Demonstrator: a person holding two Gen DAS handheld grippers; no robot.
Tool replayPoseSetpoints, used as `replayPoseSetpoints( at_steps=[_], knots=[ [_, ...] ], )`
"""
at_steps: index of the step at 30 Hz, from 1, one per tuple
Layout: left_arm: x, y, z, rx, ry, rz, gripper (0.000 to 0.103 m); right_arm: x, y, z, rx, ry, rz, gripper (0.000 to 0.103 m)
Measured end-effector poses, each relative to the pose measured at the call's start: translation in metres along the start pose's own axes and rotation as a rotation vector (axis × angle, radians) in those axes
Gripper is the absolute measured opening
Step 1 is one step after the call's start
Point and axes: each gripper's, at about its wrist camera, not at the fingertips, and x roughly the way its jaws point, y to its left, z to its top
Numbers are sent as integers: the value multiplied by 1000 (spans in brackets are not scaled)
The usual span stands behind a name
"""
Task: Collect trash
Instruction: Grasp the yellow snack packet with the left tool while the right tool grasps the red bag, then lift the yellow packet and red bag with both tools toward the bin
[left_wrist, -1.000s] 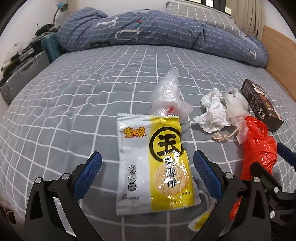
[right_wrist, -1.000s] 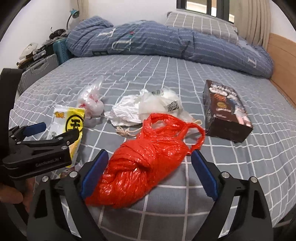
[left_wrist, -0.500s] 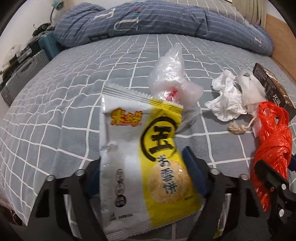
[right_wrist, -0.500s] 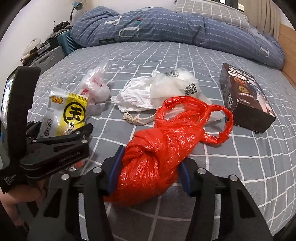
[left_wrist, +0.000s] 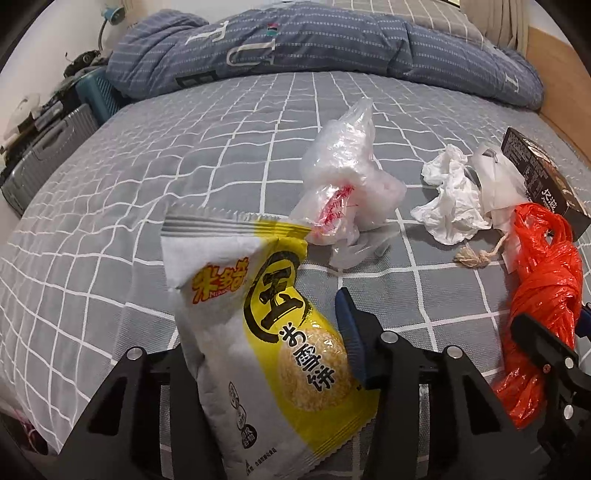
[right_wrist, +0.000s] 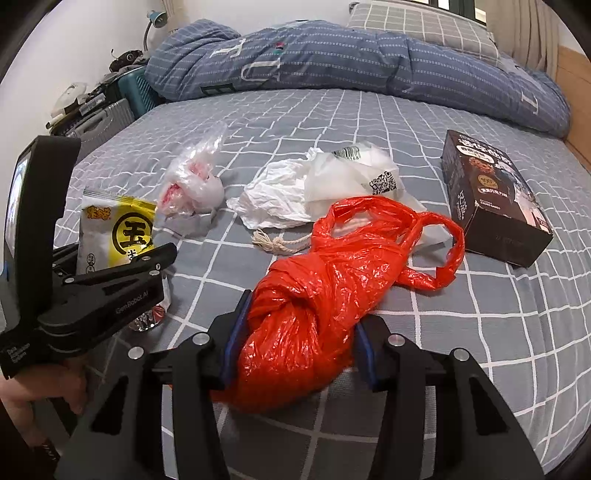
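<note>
Grab step, both hands at once. Left claw (left_wrist: 273, 354) has just been closing and is now pinching the yellow snack packet (left_wrist: 266, 332) by its lower half, top end tilting up off the bed (left_wrist: 110, 206). Right claw (right_wrist: 295, 343) has just been closing too, now squeezing the knotted red plastic bag (right_wrist: 332, 280), which is still lying on the bed.

Still lying loose: clear bag (right_wrist: 192, 181), white wrappers (right_wrist: 317, 188), dark box (right_wrist: 495, 199).

Next, I'd guess: lifting both clear, carrying to a bin. None in view.
</note>
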Motion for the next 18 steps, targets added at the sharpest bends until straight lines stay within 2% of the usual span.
replayPoseSetpoints(
  at_steps=[4,18],
  knots=[
    [-3,3,2,-8,-1,-5,39,-5,0,1,2,-16,4,46],
    [-28,7,7,-27,-20,-59,36,-26,0,10,2,-43,8,46]
  ],
)
